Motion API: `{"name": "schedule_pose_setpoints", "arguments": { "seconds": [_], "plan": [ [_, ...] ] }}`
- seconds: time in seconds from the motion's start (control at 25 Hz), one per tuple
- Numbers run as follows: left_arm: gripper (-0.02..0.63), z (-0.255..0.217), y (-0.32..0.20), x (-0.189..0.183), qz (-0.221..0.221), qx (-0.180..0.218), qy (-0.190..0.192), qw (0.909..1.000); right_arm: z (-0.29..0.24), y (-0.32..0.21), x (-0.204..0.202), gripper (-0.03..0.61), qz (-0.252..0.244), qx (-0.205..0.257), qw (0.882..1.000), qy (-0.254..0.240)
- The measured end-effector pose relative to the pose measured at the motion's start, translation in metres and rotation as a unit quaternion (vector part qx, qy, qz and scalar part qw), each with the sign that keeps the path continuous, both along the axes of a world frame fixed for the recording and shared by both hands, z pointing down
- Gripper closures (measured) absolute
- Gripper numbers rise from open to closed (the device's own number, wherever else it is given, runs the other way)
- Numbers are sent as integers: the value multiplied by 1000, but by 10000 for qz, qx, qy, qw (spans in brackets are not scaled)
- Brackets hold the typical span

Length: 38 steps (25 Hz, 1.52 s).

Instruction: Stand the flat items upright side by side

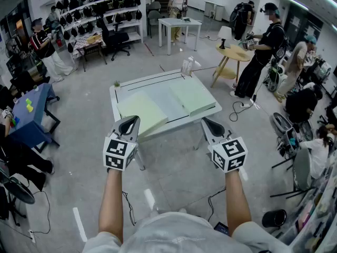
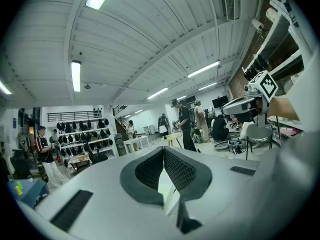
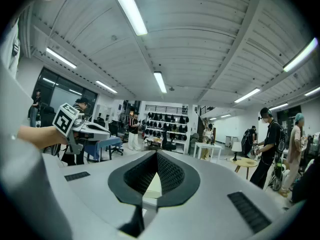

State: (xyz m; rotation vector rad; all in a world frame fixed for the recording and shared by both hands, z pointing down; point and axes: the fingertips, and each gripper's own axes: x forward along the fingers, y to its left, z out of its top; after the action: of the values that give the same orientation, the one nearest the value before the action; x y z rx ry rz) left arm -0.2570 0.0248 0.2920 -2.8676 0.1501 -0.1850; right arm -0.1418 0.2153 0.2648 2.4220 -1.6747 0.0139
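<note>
Left tongs (image 1: 129,122): you are holding them pressed together, the dark ribbed pads meeting at their tips, with nothing between them. They are pointing roughly level toward the bench, just short of its near edge.
Right tongs (image 1: 210,124): you are keeping these closed too, pad against pad and empty, at about the same height as the left tongs and well apart from them.
Marker cubes: one is sitting behind each pair of tongs, just ahead of your wrist, the left marker cube (image 1: 119,153) and the right marker cube (image 1: 230,154).
Left flat item (image 1: 141,112): a pale green slab is lying flat on the bench near your left tongs, its near edge reaching the bench's front edge.
Right flat item (image 1: 192,96): a second pale green slab is lying flat toward the bench's right side, set at a slight angle, apart from the first one.
Grey sheet (image 1: 167,100): it is lying between the two slabs.
Bench (image 1: 152,81): a white top is carrying both slabs. A small plant (image 1: 116,83) is standing at its far left corner and some small white things (image 1: 187,66) at its far right corner; you cannot tell what they are.
Surroundings: a round wooden table (image 1: 232,54) is standing beyond the bench to the right with a person beside it, and a blue table (image 1: 30,108) is standing off to the left.
</note>
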Motion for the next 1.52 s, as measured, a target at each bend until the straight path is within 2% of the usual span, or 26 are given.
{"name": "schedule_pose_setpoints", "arguments": {
  "seconds": [0.16, 0.4, 0.64, 0.88, 1.0, 1.16, 1.24, 1.32, 1.52],
  "plan": [
    [592, -20, -9, 8, -115, 84, 117, 9998, -8, -7, 13, 552, -59, 58, 9999, 92],
    [592, -12, 1, 12, -168, -25, 104, 9998, -9, -1, 21, 551, -390, 269, 9989, -51],
    [591, 1, 7, 13, -504, -207, -4, 9985, 10, 13, 38, 552, -769, 223, 9951, -584],
    [591, 14, 6, 11, -709, -437, -19, 9965, 31, 7, 50, 536, -977, 90, 9923, -752],
    [591, 21, -4, 16, -760, -474, -66, 9960, 39, -7, 55, 492, -1027, -73, 9929, -596],
    [587, 29, -25, 31, -742, -576, -15, 9956, 41, -32, 70, 474, -1100, 21, 9918, -644],
    [547, 32, -46, 41, -763, -622, 62, 9951, 41, -53, 82, 418, -1121, 12, 9918, -606],
    [475, 36, -71, 56, -761, -664, 103, 9948, 41, -78, 96, 362, -1143, -45, 9919, -559],
    [453, 43, -137, 95, -678, -797, 104, 9945, 35, -145, 130, 350, -1283, -13, 9903, -537]
  ]
}}
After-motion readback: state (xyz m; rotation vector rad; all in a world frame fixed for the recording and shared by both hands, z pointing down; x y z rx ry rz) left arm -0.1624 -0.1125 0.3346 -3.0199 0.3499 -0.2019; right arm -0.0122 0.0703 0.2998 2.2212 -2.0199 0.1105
